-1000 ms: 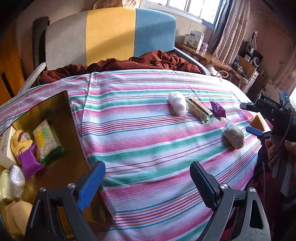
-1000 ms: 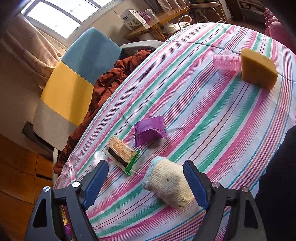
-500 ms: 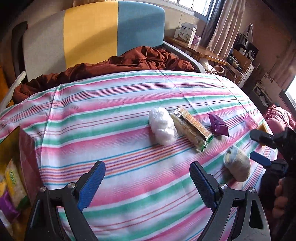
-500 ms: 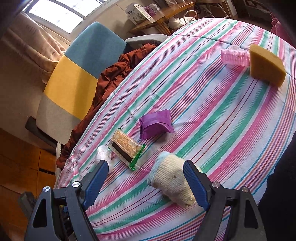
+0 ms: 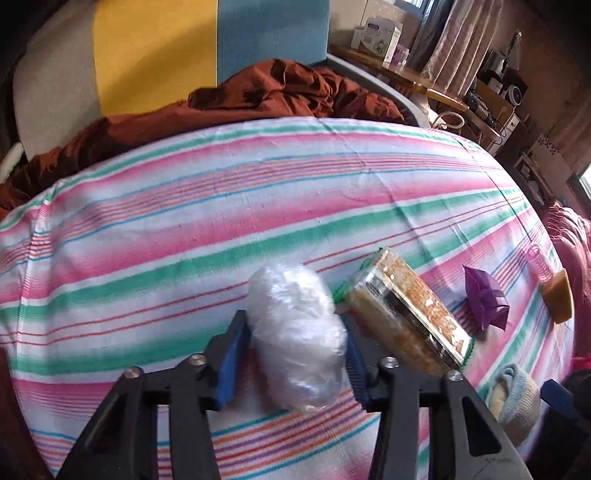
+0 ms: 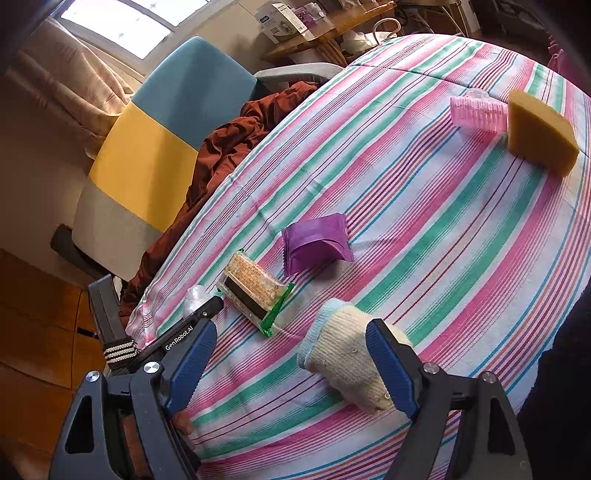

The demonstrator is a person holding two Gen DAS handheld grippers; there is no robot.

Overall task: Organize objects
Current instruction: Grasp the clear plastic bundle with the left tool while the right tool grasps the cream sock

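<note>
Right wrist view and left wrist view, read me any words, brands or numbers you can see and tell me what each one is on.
"GenRobot.AI": on the left gripper finger.
Boxes on the far shelf: print too small to read.
Snack bar wrapper: print blurred.

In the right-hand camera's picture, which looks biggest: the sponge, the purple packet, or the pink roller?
1. Sponge
2. Purple packet, nearly the same; it lies nearer the camera, so unsure.
3. Pink roller, smallest.
</note>
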